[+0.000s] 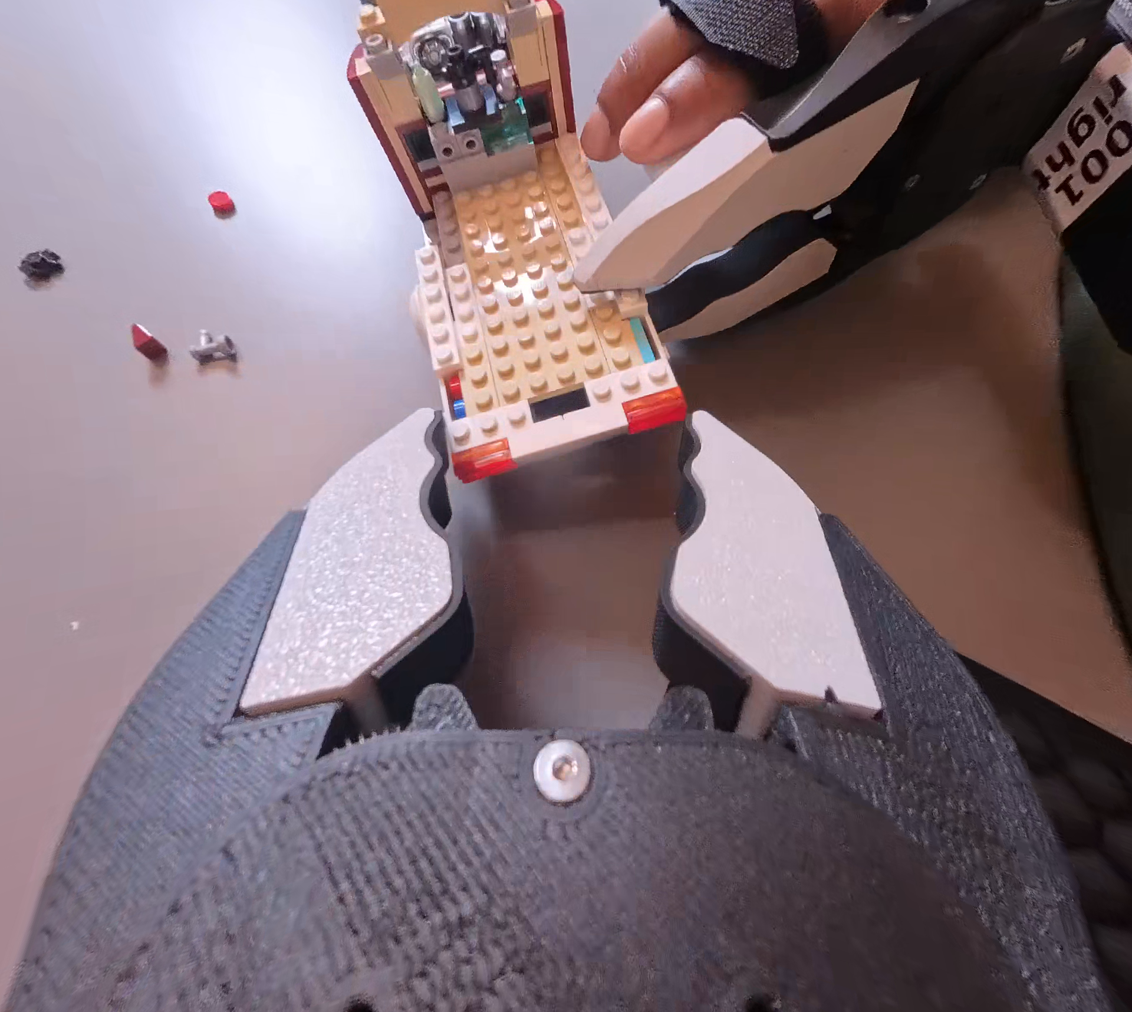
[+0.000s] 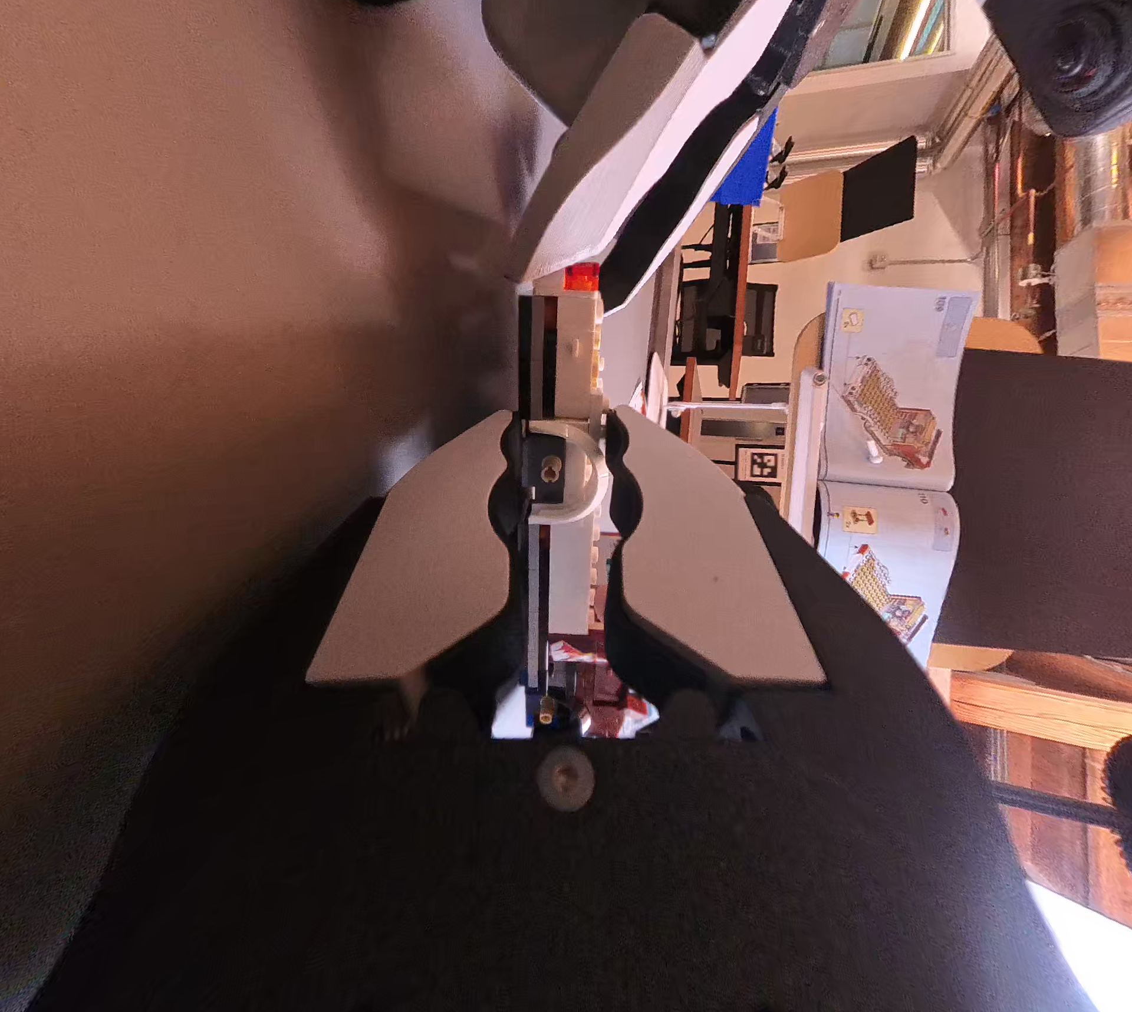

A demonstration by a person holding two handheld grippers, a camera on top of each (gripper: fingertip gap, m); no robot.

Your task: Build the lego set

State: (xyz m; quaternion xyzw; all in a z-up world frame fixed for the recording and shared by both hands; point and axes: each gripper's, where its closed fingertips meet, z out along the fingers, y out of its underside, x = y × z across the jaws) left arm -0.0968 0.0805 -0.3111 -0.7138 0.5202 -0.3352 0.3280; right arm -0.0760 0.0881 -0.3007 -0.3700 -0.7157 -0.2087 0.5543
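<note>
Gripping the lego model's (image 1: 520, 302) side (tan studded bed), right fingers (image 2: 429, 547) pinch; left fingers (image 1: 367, 553) spread at its rear.

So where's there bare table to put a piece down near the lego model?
Free: the table left of the lego model, above the red round stud. Crowded: the model's right flank, where the right gripper clamps it.

Light: bright daylight, left wrist view; dim, backlit right wrist view
Glare: sheen on table (image 1: 184, 33), studded Lego plate (image 1: 520, 296)
Shadow: right gripper (image 2: 560, 455) body nearly black
Distortion: fisheye bending at edges
Blur: soft near edges
</note>
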